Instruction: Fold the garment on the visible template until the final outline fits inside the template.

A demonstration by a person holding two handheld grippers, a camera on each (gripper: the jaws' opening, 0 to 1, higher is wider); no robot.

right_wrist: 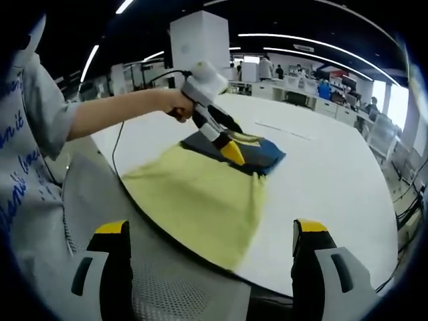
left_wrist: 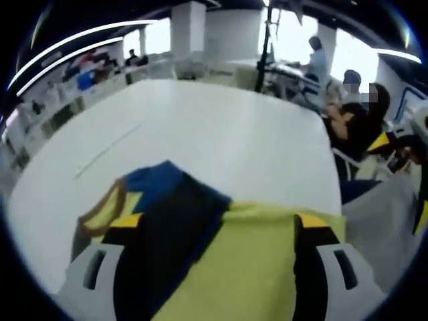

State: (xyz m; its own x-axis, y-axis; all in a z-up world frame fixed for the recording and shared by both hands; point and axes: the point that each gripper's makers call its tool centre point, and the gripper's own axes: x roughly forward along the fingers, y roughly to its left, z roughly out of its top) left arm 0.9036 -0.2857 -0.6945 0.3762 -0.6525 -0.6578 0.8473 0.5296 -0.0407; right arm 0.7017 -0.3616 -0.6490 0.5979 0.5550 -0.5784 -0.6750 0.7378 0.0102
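Yellow and dark-blue cloth garment [right_wrist: 200, 190] lies on the white round-edged counter [right_wrist: 321, 180], at the near rim. In the right gripper view the yellow part spreads flat toward the counter edge, one corner reaching just over the rim. The dark-blue part [right_wrist: 257, 155] sits at the far end of it, folded or bunched, with a yellow-trimmed neck opening showing.

Left tongs [right_wrist: 234, 152], white body with black jaws and yellow tips, come in from the left of the right gripper view, held in a person's hand [right_wrist: 175, 105], bare forearm stretched out from a pale grey printed sleeve [right_wrist: 37, 114]. Tips meet at the seam where blue joins yellow; the jaws look closed on the garment there. In the left gripper view the cloth [left_wrist: 227, 267] is draped up between and over the two jaws, yellow fabric on the right, dark-blue and black on the left, collar trim [left_wrist: 103, 214] at left edge. Grip confirmed by cloth bunched between the jaws.

Right tongs [right_wrist: 210, 244], same make, jaws wide apart, nothing between them, off the counter rim and apart from the garment.

A thin black cable [right_wrist: 117, 150] trails from the left tongs along the counter edge.

Background: open office, desks, seated people [left_wrist: 354, 110], white pillar [right_wrist: 200, 40], ceiling strip lights.
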